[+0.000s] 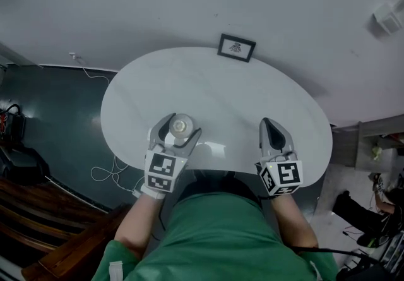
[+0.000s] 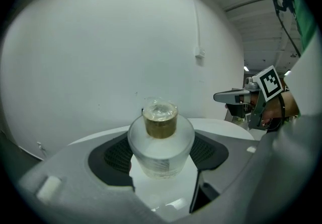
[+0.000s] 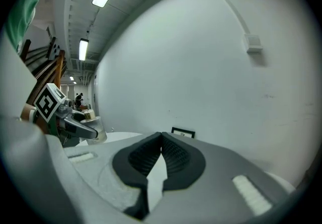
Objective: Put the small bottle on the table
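**Left tongs grip the small bottle, right tongs empty**

I see both forearms reaching forward from the near edge of the table [image 1: 240,103], side by side and well apart. The left tongs [image 1: 180,129] are level and about half open, with both pads pressed on the sides of the small bottle [image 2: 161,140], which is upright with its gold neck on top. It sits over the near left part of the tabletop. I cannot tell whether its base touches the surface. The right tongs [image 1: 267,123] hover over the near right part, jaws pressed together with nothing between them.

The white tabletop ahead of both tongs is open as far as a small framed card [image 1: 237,47] at the far edge, against the pale wall [image 1: 189,2]. To the left the rim drops to a dark floor [image 1: 57,103] with loose cables [image 1: 107,175]
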The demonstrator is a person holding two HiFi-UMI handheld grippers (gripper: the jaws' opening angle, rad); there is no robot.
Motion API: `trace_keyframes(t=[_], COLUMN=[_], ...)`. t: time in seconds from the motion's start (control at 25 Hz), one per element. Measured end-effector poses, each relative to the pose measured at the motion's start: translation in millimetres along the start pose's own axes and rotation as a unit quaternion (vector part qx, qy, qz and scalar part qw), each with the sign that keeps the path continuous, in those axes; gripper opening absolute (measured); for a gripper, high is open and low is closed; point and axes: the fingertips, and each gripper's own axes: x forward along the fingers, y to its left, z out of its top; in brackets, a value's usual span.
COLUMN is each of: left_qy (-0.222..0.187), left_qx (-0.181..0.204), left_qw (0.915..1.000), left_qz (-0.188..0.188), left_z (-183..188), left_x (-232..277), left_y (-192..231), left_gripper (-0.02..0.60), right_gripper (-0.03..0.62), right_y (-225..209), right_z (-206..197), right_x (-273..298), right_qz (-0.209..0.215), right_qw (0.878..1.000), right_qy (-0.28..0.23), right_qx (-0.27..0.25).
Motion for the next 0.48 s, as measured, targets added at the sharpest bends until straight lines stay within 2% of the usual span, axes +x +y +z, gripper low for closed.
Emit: trace_keyframes(t=[0.48], left_qy=[0.010], left_qx=[0.045], left_qw=[0.9986], left_qz=[0.023], left_z=[-0.2], left_x=[51.4], left_y=[9.2], left_gripper=[0.345], right_gripper=[-0.002], right_y=[-34.8], right_z=[-4.0], right_x=[23.6], right_qz=[0.010], right_qw=[1.000], right_qy=[0.009], right_qx=[0.001])
